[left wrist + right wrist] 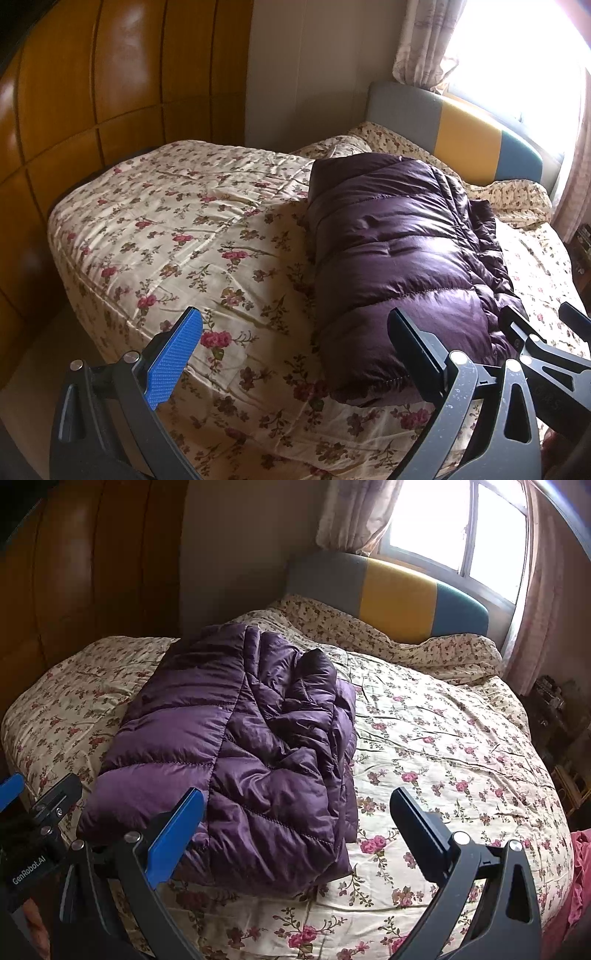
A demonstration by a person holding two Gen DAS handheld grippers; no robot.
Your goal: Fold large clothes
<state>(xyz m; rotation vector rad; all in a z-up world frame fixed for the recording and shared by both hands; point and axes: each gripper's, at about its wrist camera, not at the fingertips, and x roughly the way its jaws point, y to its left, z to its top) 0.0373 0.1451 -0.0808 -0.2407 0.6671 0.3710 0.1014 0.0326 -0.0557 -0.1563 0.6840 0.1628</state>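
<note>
The purple down jacket (236, 746) lies on the floral bedspread (443, 746), already doubled into a long bundle that runs from the near edge of the bed toward the headboard (399, 598), with loose crumpled layers along its window side. Both tools hang above the near end of the jacket, touching nothing: the left tool (295, 350) stands wide open over the bedspread beside the jacket's near corner, and the right tool (295, 830) is equally spread over that near hem. The fold looks nearly done; one more halving probably remains. To do it well, I would pinch both near corners through all layers, lift them evenly, carry them toward the headboard end, and lower slowly, since puffy slick fabric tends to slide.
</note>
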